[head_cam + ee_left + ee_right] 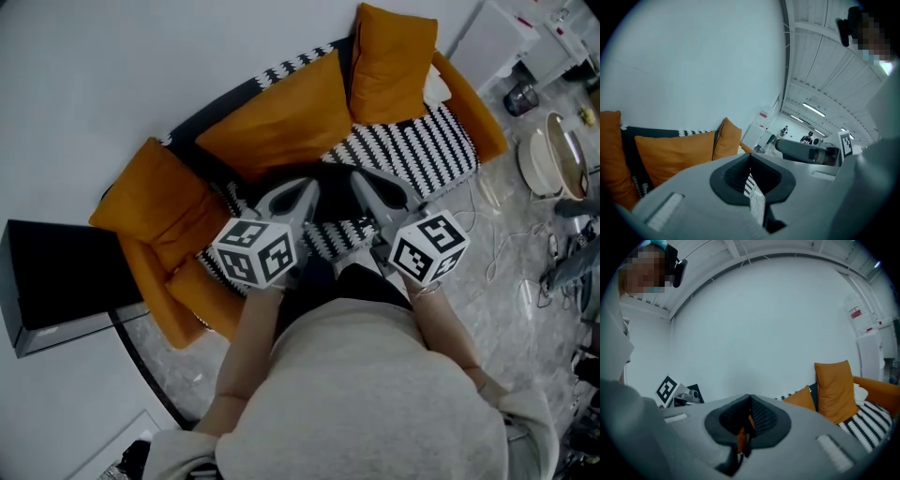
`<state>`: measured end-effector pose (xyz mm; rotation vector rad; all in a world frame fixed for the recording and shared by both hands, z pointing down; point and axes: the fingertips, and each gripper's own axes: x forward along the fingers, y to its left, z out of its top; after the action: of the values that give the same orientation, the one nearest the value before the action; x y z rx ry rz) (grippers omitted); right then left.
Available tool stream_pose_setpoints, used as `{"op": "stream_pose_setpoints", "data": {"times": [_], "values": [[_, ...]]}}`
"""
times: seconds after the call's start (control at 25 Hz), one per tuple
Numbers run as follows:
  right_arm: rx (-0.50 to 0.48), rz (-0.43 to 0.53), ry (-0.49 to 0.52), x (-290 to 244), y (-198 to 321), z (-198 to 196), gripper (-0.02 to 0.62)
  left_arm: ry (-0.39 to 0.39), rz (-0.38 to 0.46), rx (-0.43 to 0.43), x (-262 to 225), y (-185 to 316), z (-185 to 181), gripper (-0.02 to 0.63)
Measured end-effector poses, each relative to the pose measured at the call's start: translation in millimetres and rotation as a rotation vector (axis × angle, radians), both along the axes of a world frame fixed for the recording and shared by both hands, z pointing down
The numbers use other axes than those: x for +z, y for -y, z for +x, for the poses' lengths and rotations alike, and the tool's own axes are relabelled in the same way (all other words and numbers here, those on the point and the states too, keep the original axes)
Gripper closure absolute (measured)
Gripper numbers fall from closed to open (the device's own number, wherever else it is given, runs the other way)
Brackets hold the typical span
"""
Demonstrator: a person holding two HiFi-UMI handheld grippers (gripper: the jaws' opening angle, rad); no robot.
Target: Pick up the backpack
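The left gripper (311,187) and right gripper (360,183) are smooth matt grey plastic with black ribbed pads (736,176). Ahead of their tips the orange cushions (281,117) are matt woven cloth, and the black-and-white throw (412,150) is probably knitted. Right of the right gripper, the floor (506,309) is glossy marbled stone.

Sofa (473,117): orange, set against the white wall, standing on the floor.
Seat cover (422,150): black-and-white striped cloth spread over the seat.
Large cushion (281,117): orange, leaning on the back.
Upright cushion (394,52): orange, just beside it, right end.
End cushion (155,202): orange, left end.
Floor (487,300): grey, marbled.
Cables (502,239): loose on the floor beside the sofa.
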<state>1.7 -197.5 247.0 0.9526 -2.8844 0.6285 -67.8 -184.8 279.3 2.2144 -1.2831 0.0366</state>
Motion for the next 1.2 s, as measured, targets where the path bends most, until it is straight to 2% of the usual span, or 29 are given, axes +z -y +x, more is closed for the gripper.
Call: {"op": "stream_pose_setpoints", "data": {"times": [0.28,0.44,0.64,0.76,0.92,1.2], "values": [[0.048,-0.080,0.005,21,20,-11,0.594,-0.028,-0.002,0.032,7,14,-18,0.598],[0.054,-0.107,0.024,32,28,-29,0.594,-0.050,-0.039,0.041,23,21,-24,0.598],[0.064,-0.119,0.032,47,36,-36,0.594,-0.009,-0.075,0.044,48,23,-34,0.598],[0.106,-0.151,0.020,69,41,-24,0.594,0.005,-0.115,0.014,72,22,-46,0.598],[0.126,-0.224,-0.005,111,42,-11,0.594,0.040,-0.163,-0.075,108,19,-66,0.598],[0.186,-0.279,-0.059,180,52,9,0.594,0.094,-0.255,-0.134,175,12,-83,0.598]]}}
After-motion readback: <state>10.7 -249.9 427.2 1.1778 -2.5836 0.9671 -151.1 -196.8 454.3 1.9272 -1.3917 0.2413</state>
